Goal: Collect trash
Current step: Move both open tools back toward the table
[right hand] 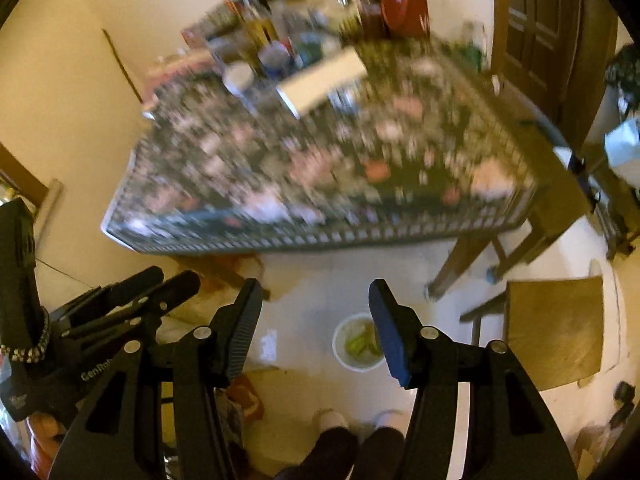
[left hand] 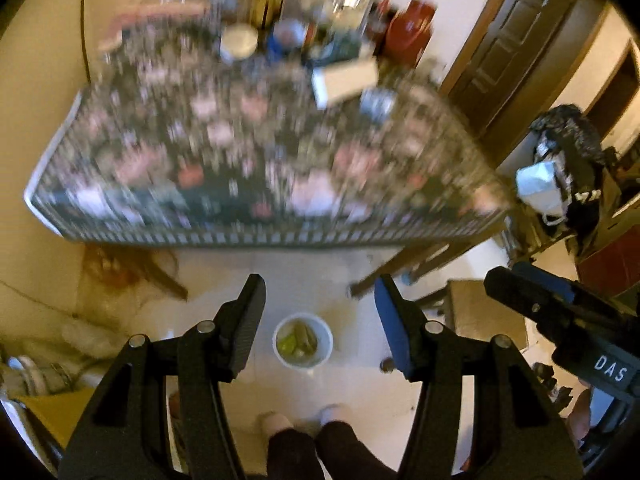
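Both grippers, left (left hand: 320, 292) and right (right hand: 316, 296), hang with fingers released over bare floor (left hand: 320, 272); between them sits a bucket (left hand: 303, 340), the table (left hand: 240, 236) edge beyond the fingertips.

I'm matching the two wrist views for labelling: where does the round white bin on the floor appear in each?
Left wrist view: the round white bin sits low and centred, framed between the open left gripper fingers.
Right wrist view: the bin is low, right of centre, partly hidden behind one finger of the right gripper.
Shared landmark: the floral-cloth table above it.
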A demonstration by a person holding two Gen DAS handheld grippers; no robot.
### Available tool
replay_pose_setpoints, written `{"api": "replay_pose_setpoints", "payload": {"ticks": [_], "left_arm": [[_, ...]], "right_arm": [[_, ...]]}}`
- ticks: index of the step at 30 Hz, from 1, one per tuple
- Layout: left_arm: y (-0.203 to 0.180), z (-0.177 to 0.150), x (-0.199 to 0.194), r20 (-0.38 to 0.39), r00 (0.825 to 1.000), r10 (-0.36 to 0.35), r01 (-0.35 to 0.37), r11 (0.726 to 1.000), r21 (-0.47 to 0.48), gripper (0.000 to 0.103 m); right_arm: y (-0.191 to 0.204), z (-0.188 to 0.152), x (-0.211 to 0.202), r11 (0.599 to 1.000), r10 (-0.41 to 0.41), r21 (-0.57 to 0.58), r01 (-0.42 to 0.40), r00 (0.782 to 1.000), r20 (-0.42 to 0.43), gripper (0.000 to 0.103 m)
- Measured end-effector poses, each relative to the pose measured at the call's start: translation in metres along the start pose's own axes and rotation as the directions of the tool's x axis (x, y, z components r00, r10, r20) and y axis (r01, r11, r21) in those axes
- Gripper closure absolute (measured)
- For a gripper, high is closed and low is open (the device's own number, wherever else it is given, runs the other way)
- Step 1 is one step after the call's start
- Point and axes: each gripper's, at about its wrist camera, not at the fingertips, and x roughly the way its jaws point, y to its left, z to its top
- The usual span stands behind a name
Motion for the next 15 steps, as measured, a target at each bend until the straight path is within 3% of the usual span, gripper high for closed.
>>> {"api": "replay_pose_setpoints", "payload": {"ticks": [7, 15], "left_arm": [[-0.006, 0.032, -0.094, 0.157, 0.987, -0.031, 0.020, 0.998, 0.066, 0.047], [-0.005, 0.053, -0.171, 0.354, 0.933, -0.067, 0.025, 0.992, 0.121, 0.042]], "right_arm": [[0.040, 0.025, -0.082, 0.998, -0.033, -0.049, 0.042, 0.983, 0.180, 0.051], [0.064, 0.033, -0.142, 0.992, -0.077, -0.064, 0.107, 0.929, 0.362, 0.048]]}}
